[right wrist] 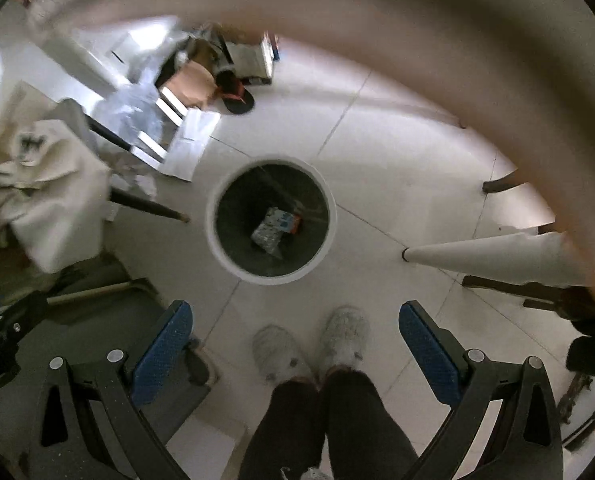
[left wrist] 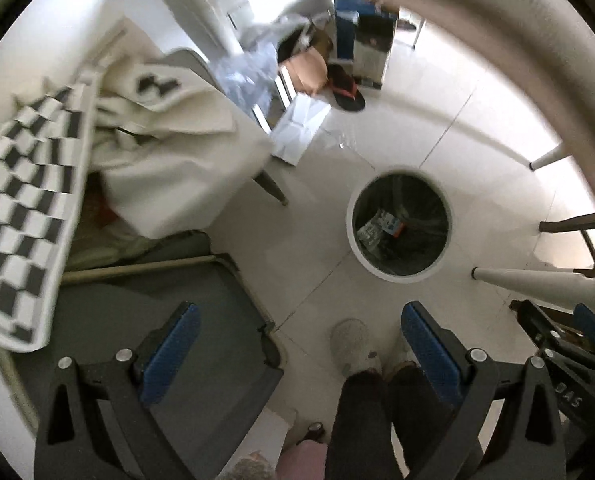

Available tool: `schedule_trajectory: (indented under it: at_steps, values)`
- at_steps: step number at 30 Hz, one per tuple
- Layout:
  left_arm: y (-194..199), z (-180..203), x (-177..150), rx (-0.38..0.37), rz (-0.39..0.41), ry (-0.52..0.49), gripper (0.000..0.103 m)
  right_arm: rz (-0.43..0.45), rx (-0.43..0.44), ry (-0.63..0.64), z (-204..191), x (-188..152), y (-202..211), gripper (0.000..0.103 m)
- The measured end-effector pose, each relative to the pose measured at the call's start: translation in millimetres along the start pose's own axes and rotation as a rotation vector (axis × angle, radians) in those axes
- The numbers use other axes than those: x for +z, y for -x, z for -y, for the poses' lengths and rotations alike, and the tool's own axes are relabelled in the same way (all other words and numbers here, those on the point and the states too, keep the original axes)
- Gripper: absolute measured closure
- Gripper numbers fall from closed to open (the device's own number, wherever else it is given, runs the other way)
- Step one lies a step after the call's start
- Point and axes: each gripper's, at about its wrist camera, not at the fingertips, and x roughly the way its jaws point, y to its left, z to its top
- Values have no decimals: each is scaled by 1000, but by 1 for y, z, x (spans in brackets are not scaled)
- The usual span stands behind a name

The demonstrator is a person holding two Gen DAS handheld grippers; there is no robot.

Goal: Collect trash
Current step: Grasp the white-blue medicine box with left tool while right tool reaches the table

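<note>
Left gripper (left wrist: 297, 344): you are holding it over the tiled floor (left wrist: 377, 120), jaws gaping wide, nothing between them.
Right gripper (right wrist: 293, 344): you are pointing it down above the bin, jaws spread wide and gripping nothing.
Trash bin (right wrist: 221, 248): it is standing upright on the floor ahead of your slippers (right wrist: 347, 336), white-rimmed and dark-lined.
Trash: a crumpled wrapper (right wrist: 273, 230) is lying at the bin's bottom.
Chair (left wrist: 217, 360): its grey seat is sitting under your left gripper.
</note>
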Motion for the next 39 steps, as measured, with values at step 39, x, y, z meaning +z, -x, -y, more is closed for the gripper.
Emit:
schedule_trajectory:
  at_steps: [39]
  values:
    - [52, 279, 237, -353, -476, 470, 1, -41, -109, -446, 326, 252, 97, 0]
